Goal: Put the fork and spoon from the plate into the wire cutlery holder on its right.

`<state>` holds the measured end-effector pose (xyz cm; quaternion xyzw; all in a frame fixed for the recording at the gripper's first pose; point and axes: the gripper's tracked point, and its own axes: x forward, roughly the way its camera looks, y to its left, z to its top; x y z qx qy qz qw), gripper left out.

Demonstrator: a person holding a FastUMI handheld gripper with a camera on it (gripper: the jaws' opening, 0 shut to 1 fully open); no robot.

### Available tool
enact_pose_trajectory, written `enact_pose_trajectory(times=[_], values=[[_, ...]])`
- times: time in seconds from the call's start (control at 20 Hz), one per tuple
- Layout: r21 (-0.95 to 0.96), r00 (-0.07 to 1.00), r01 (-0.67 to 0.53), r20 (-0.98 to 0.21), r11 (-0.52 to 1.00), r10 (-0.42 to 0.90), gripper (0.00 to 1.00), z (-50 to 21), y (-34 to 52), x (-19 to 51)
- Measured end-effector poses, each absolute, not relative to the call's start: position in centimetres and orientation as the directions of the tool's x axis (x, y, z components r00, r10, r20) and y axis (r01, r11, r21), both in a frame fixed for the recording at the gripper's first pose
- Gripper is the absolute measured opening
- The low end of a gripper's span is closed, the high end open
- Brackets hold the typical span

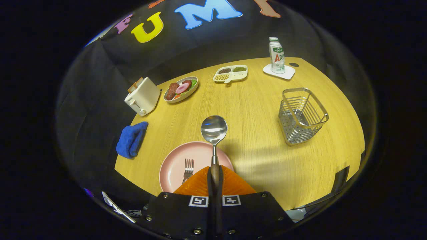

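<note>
Steel spoon (214, 133) is pinched in the closed tongs (215, 175) above the pink plate (173, 166), fork (188, 169) lying there.

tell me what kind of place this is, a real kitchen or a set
Most likely a staged booth dressed as a breakfast table, not a real kitchen: a black cloth wall backs the wooden table, where a toaster and plate of food sit. The gripper holds a spoon.

A booth set up like a kitchen: tabletop (253, 110) with toaster (142, 96), plate of food (181, 89), wire cutlery holder (302, 115).
</note>
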<state>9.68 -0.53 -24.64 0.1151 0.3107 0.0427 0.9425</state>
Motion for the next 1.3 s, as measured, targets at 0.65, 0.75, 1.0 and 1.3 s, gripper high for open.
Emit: enact_pose_trajectory(times=[0.65,0.75,1.0,1.3], values=[[0.238,0.806,0.198,-0.592,0.951,-0.020,0.01,-22.2,-14.1,8.9],[0.223,0.790,0.206,-0.613,0.953,-0.028,0.01,-22.6,-14.7,9.1],[0.161,0.756,0.220,-0.652,0.962,-0.064,0.01,-23.3,-15.6,9.6],[0.118,0.785,0.215,-0.612,0.969,-0.099,0.17,-20.9,-15.8,10.1]])
